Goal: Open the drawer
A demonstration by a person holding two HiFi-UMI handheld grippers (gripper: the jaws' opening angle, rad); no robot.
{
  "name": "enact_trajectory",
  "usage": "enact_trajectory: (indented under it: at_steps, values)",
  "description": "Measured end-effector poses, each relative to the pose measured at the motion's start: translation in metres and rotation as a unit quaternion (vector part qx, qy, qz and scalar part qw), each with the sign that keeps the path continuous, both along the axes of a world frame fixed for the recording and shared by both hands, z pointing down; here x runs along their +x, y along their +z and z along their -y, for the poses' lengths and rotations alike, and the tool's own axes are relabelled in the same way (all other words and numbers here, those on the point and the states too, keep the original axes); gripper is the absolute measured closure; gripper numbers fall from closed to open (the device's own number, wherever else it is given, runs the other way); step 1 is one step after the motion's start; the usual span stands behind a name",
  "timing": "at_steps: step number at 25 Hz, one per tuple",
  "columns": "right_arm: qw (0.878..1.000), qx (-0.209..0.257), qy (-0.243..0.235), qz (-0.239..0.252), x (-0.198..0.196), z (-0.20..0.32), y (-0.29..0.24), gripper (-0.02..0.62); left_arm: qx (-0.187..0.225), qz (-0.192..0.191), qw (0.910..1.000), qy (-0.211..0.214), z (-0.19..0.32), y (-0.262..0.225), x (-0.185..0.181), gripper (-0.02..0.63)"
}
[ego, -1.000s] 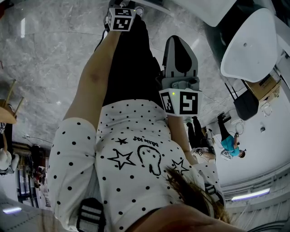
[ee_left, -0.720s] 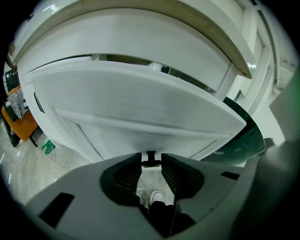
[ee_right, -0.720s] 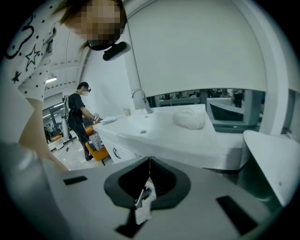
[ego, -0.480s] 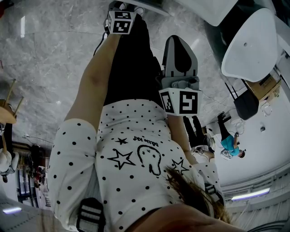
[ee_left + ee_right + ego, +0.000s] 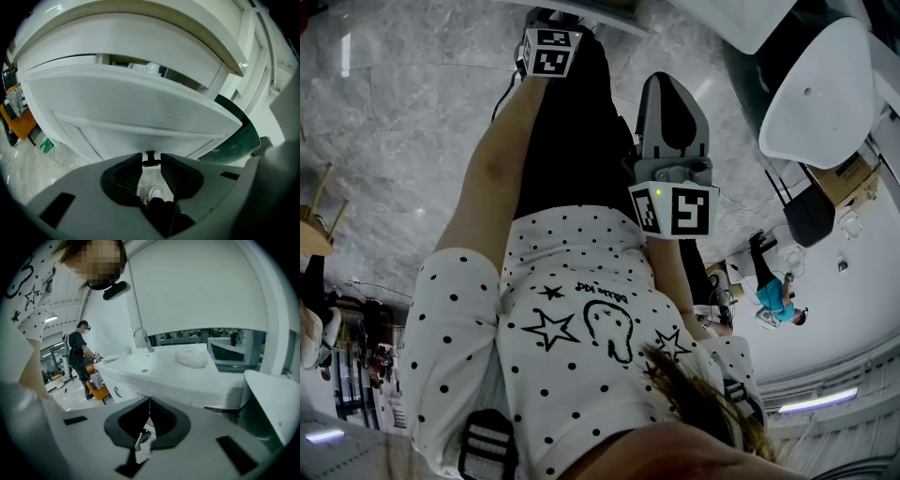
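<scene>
While the left gripper point(image 5: 151, 162) points at the white drawer point(image 5: 140, 108), its fingers point(image 5: 127, 172) have just been closing and pinch the small black knob point(image 5: 150, 155) between their tips. The drawer front stands a little out from the cabinet, with a dark gap open along its top edge. The right gripper point(image 5: 149, 401) is turned elsewhere, its fingers pressed together at the tips, facing a white surface point(image 5: 187, 380) with a tap point(image 5: 140, 336).
</scene>
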State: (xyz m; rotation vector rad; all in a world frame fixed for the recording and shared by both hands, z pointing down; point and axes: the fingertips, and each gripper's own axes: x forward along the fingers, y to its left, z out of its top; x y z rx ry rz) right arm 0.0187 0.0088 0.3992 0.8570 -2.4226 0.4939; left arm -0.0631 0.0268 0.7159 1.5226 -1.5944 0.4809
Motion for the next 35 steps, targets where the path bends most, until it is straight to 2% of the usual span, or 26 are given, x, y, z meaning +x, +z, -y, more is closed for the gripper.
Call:
enact_trajectory:
  at_steps: [35]
  values:
    - [1.000,-0.005,0.014,-0.006,-0.005,0.000,0.002,0.581,0.001,-0.007,0.9999,0.010,0.004,-0.003,0.004,0.483]
